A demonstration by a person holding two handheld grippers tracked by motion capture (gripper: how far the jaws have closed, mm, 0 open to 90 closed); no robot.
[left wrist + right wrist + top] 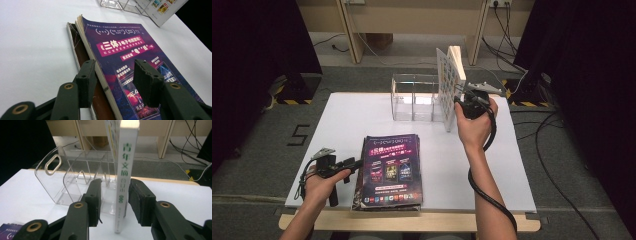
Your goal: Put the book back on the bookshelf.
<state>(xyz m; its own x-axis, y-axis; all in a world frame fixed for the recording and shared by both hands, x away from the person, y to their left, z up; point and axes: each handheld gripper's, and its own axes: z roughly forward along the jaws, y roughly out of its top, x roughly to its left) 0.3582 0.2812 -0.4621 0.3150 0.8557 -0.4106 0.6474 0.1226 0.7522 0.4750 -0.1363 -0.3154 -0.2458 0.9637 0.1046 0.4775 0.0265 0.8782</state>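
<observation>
On table: 2 stacked magazines (389,170) | 1 upright book (125,175) between open right fingers (96,200) | left fingers (86,85) open

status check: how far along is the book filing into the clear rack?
Done: nothing sits fully in the clear rack yet; its slots look empty. In hand: the white book stands upright at the rack's right end, between the right gripper jaws. Left: two purple magazines lie stacked flat, the left gripper open over their edge.

Bright glare on white table (352,115); dark surroundings; all views soft (slightly blurred).
</observation>
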